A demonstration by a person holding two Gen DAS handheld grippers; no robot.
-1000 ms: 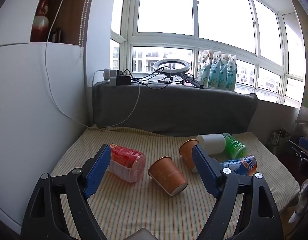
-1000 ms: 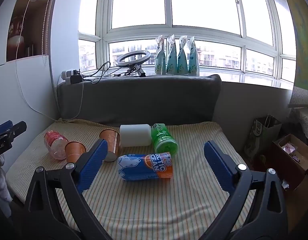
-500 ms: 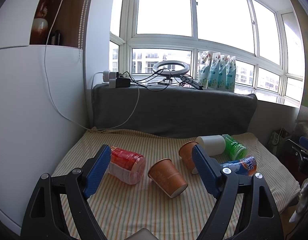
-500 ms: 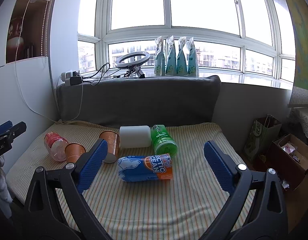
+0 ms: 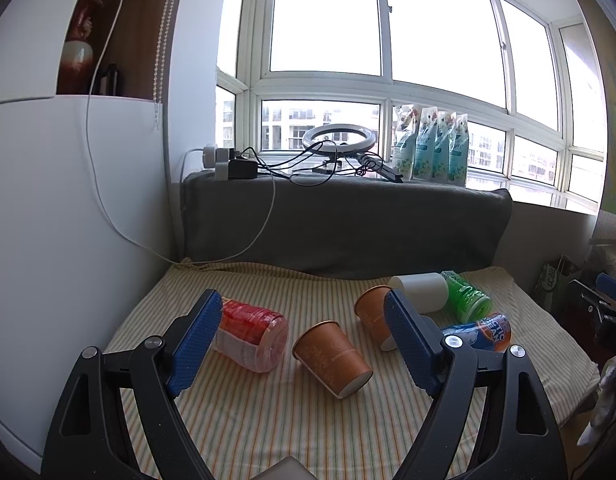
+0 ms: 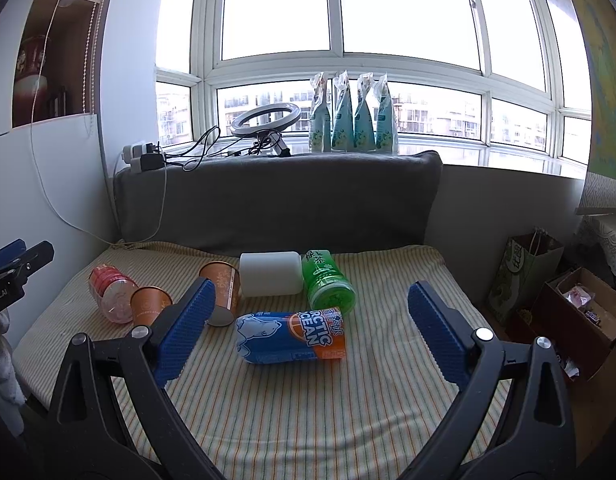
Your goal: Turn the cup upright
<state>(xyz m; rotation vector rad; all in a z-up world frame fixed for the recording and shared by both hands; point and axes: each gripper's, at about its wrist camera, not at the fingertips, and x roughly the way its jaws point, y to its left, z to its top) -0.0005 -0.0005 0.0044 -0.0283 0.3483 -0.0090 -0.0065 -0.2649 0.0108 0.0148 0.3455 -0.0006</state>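
Several cups lie on their sides on a striped cloth (image 5: 268, 420). In the left wrist view an orange paper cup (image 5: 332, 359) lies between my open left gripper's (image 5: 304, 340) fingers, further off, with its base toward me. A second orange cup (image 5: 373, 317) lies behind, partly hidden by the right finger (image 5: 412, 346). A red clear cup (image 5: 252, 336) lies left. In the right wrist view my right gripper (image 6: 312, 328) is open and empty, above the cloth, short of a blue-orange cup (image 6: 290, 336). A green cup (image 6: 327, 282) and a white cup (image 6: 271, 274) lie behind it.
A grey blanket-covered ledge (image 5: 344, 224) backs the cloth, with a ring light (image 5: 338, 140), cables and a power strip (image 5: 228, 164) on top. A white wall panel (image 5: 68, 220) stands on the left. A paper bag (image 6: 522, 276) and boxes (image 6: 580, 316) sit on the floor to the right.
Both views have shifted slightly; the cups sit a little lower in the frames than before. No cup has moved and both grippers stay open.
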